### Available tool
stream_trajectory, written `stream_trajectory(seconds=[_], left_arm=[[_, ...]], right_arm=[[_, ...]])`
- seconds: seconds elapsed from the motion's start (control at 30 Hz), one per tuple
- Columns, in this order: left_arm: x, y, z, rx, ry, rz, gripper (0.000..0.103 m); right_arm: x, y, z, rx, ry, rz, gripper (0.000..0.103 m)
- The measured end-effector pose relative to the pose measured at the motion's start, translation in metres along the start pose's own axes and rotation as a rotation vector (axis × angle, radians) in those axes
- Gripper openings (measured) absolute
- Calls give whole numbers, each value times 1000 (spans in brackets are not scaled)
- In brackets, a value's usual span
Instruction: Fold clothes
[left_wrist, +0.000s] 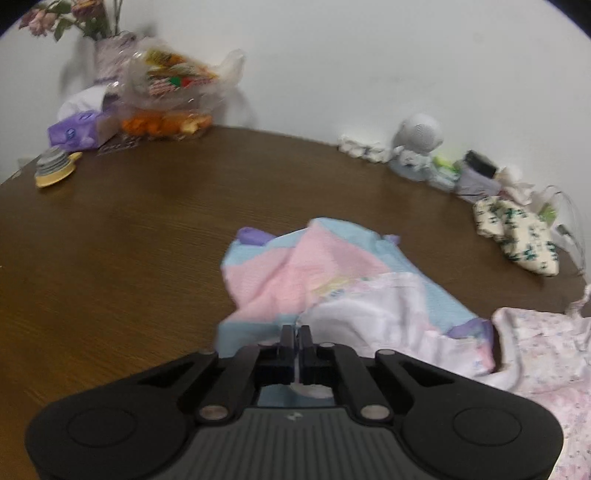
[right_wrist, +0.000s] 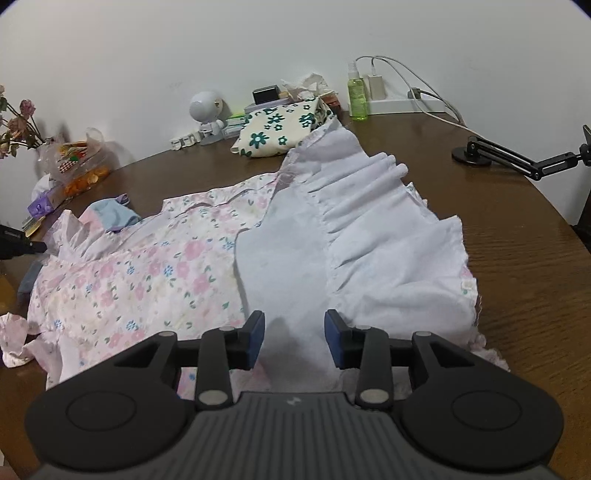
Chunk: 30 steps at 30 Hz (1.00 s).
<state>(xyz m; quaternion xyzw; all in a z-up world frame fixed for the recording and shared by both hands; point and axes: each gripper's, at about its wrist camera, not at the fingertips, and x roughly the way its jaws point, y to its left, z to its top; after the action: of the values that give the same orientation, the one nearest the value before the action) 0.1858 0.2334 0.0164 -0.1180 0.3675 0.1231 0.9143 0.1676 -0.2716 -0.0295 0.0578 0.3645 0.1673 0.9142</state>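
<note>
- The left wrist view is smeared by motion; the crumpled pink, blue and lilac garment (left_wrist: 314, 266) lies mid-table with no readable outline, and its near edge is hidden behind the left gripper (left_wrist: 296, 334).
- The left gripper's jaws are pressed together with a thin strip of white cloth pinched between them.
- The right gripper (right_wrist: 294, 334) hangs partly open over the white underside; nothing is between its blue pads (right_wrist: 258, 332).
- The white dress with pink and blue flowers (right_wrist: 147, 273) sprawls across the brown wooden table (right_wrist: 524, 266), its long axis running from the near left towards the far right, its ruffled hem folded back.
- A clear plastic bag (left_wrist: 173, 85) at the wall holds colourful packets and orange pieces, too blurred to identify.
</note>
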Motion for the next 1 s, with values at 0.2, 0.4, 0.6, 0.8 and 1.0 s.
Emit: stream_trajectory(seconds=[0.2, 0.4, 0.6, 0.8, 1.0], left_arm=[[-24, -61, 2, 134, -102, -112, 0], [-6, -123, -14, 238, 5, -230, 15], [-3, -129, -21, 279, 36, -248, 30], [-50, -82, 7, 178, -132, -199, 43], [-39, -27, 22, 49, -147, -12, 41]], right_arm=[[0, 4, -4, -17, -9, -5, 38], [1, 13, -7, -64, -19, -31, 43], [-2, 8, -9, -53, -27, -11, 43], [-3, 5, -10, -45, -30, 9, 46], [-2, 8, -11, -53, -34, 3, 48]])
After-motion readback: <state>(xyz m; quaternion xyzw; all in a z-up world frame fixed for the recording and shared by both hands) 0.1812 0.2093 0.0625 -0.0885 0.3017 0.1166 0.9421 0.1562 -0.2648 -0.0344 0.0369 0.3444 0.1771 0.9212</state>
